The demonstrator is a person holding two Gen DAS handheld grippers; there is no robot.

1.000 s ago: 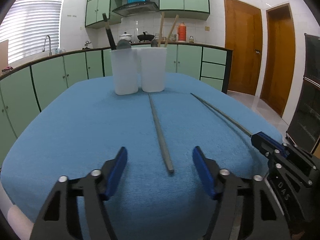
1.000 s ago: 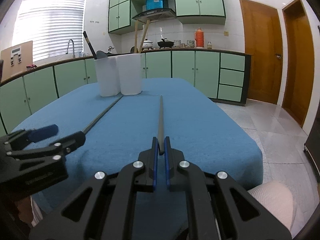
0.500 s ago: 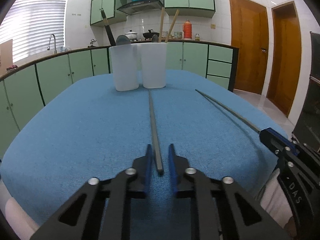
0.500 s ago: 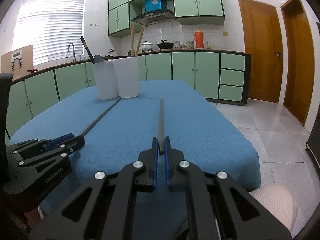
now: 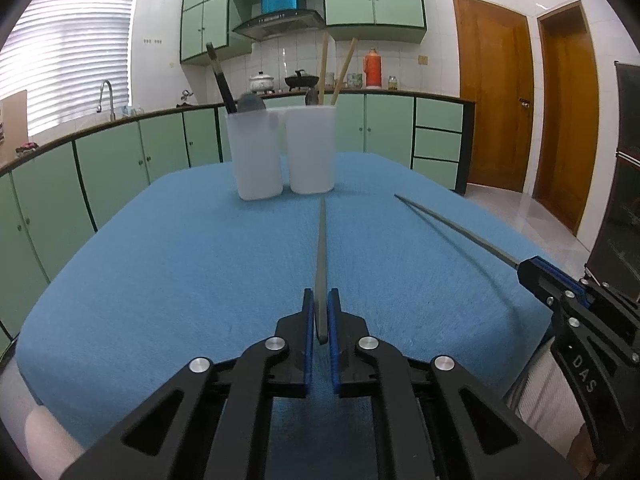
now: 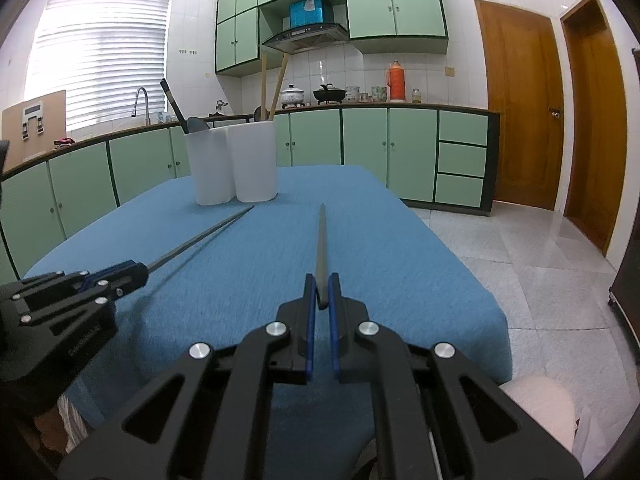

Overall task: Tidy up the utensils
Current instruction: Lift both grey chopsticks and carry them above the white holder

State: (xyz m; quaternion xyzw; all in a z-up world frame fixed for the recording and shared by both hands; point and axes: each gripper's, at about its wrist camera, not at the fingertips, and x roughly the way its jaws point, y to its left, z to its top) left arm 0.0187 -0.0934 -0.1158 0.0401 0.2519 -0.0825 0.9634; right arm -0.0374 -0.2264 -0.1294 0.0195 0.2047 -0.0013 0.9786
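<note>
My left gripper (image 5: 320, 312) is shut on the near end of a grey chopstick (image 5: 321, 248), lifted just above the blue tablecloth (image 5: 180, 260) and pointing at two white cups. My right gripper (image 6: 321, 292) is shut on a second grey chopstick (image 6: 321, 240), also raised. The left cup (image 5: 256, 156) holds dark ladles. The right cup (image 5: 311, 150) holds two wooden chopsticks (image 5: 322, 68). Each gripper shows in the other view: the right gripper (image 5: 536, 272) with its chopstick (image 5: 452, 224), the left gripper (image 6: 120, 274) with its chopstick (image 6: 204, 236).
The cups (image 6: 232, 164) stand side by side at the far end of the table. The table's right edge (image 6: 460, 248) drops to a tiled floor. Green cabinets (image 6: 360, 140) line the back wall, with wooden doors (image 6: 520, 112) at the right.
My left gripper went from open around the chopstick to shut on it and has lifted it. My right gripper kept hold of its chopstick and rose a little.
</note>
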